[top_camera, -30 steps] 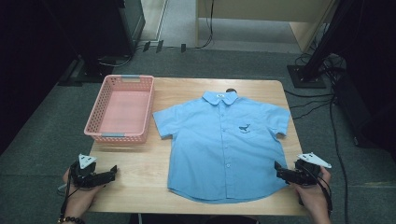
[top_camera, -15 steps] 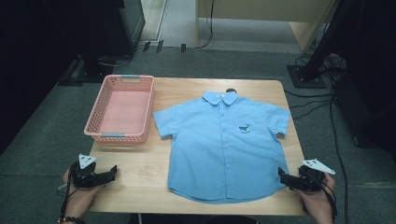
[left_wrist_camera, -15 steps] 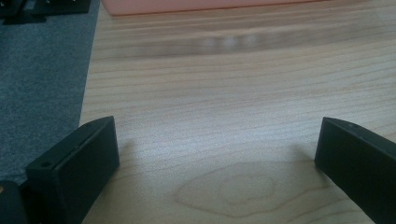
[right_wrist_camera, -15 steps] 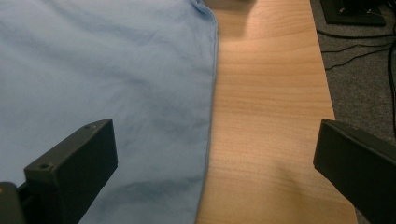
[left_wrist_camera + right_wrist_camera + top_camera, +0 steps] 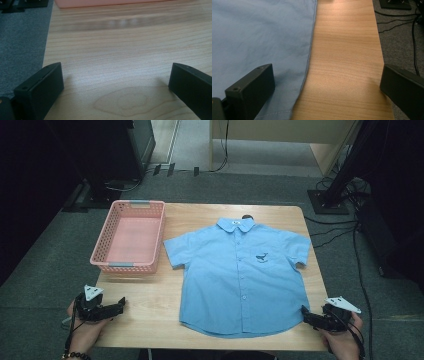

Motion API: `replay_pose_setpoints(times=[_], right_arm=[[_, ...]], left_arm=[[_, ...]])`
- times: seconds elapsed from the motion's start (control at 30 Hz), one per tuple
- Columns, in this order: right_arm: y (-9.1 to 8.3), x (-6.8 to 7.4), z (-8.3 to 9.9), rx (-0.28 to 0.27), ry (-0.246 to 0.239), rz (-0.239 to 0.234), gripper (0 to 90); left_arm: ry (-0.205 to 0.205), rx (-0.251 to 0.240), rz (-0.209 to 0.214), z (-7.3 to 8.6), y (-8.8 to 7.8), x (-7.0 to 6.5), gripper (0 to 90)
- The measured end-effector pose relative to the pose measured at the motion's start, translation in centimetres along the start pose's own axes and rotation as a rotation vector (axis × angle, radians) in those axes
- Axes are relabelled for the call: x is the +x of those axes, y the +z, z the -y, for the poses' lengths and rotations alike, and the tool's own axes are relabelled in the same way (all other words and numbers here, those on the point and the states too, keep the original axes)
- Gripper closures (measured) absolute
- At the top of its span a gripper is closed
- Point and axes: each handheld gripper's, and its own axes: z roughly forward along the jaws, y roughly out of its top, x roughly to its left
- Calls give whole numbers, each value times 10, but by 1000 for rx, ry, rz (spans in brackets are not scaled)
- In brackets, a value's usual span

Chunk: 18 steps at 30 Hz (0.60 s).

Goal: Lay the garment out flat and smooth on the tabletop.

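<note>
Drew the right gripper (image 5: 306, 312) back to the hem corner of the short-sleeved light blue cotton shirt (image 5: 240, 275), flat mid-table. Both jaws wide, empty; left gripper (image 5: 120, 304) idle. Likely readying a grasp.

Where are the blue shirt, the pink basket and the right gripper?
blue shirt (image 5: 240, 280): high view, on its buttoned front.
pink basket (image 5: 129, 266): high view, on its near rim.
right gripper (image 5: 306, 312): high view, between its jaw tips.

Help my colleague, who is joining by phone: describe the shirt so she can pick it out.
On the wooden table, right of the pink basket, a shirt lies flat, collar away from the person. It is light blue, short-sleeved, with a small dark whale on the chest.
</note>
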Motion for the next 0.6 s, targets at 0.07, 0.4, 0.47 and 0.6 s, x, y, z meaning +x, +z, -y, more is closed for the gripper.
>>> replay_pose_setpoints(times=[0.07, 0.4, 0.47, 0.6], right_arm=[[1, 1, 0, 5, -5, 5, 0], [2, 1, 0, 11, 2, 4, 0], [2, 1, 0, 11, 2, 4, 0], [2, 1, 0, 11, 3, 4, 0]], left_arm=[[1, 1, 0, 0, 0, 0, 0], [0, 0, 0, 0, 0, 0, 0], [0, 0, 0, 0, 0, 0, 0], [-1, -1, 0, 0, 0, 0, 0]])
